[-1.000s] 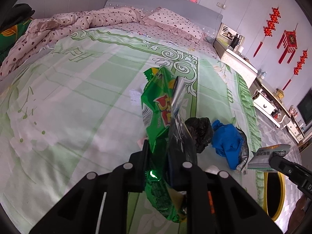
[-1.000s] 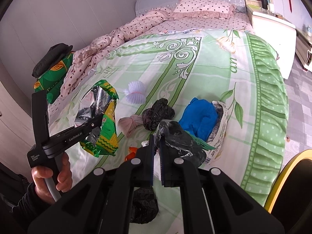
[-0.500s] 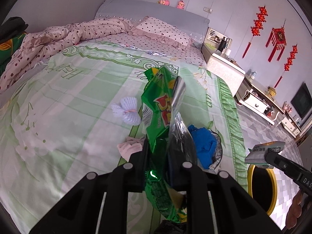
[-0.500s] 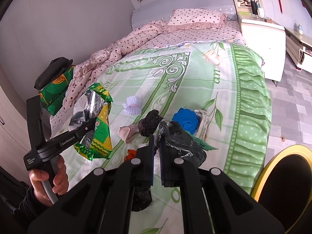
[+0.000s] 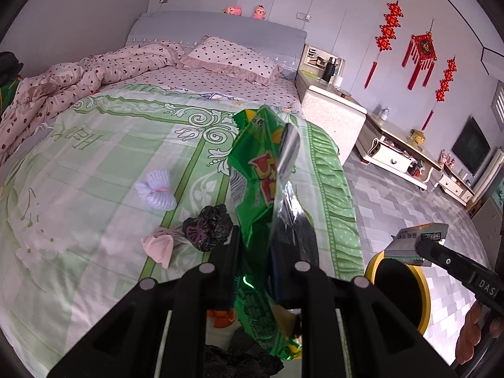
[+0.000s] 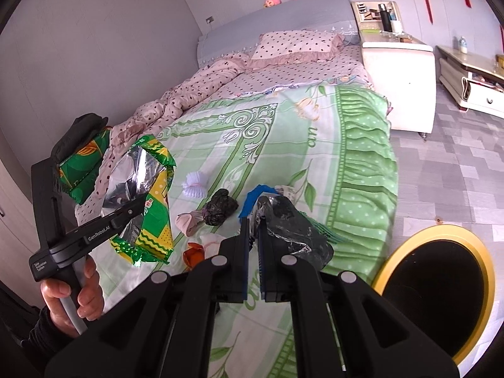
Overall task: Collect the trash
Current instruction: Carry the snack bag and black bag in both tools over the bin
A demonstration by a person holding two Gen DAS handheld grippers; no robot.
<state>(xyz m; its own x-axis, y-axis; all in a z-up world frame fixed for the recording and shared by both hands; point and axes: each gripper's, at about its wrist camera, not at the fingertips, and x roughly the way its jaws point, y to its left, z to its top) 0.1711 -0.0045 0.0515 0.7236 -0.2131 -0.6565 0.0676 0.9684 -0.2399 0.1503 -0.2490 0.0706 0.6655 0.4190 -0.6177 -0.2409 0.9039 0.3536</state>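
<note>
My left gripper (image 5: 256, 245) is shut on a green foil snack bag (image 5: 258, 170), held up above the bed; it also shows in the right wrist view (image 6: 148, 195). My right gripper (image 6: 253, 220) is shut on a crumpled dark plastic wrapper (image 6: 293, 220), with a printed packet showing at its tip in the left wrist view (image 5: 415, 241). A yellow-rimmed black trash bin (image 6: 434, 283) stands on the floor beside the bed, below right of the right gripper; it also shows in the left wrist view (image 5: 400, 286).
On the green bedspread (image 5: 94, 173) lie a black crumpled bag (image 5: 208, 226), a pink cloth wad (image 5: 159, 245), a white knitted piece (image 5: 157, 189), an orange scrap (image 6: 193, 252) and a blue cloth (image 6: 255, 195). A white nightstand (image 6: 400, 75) stands by the bed head.
Both grippers have pulled back and swung right with their loads; the bin has come into fuller view beside the bed, nearer the right gripper.
</note>
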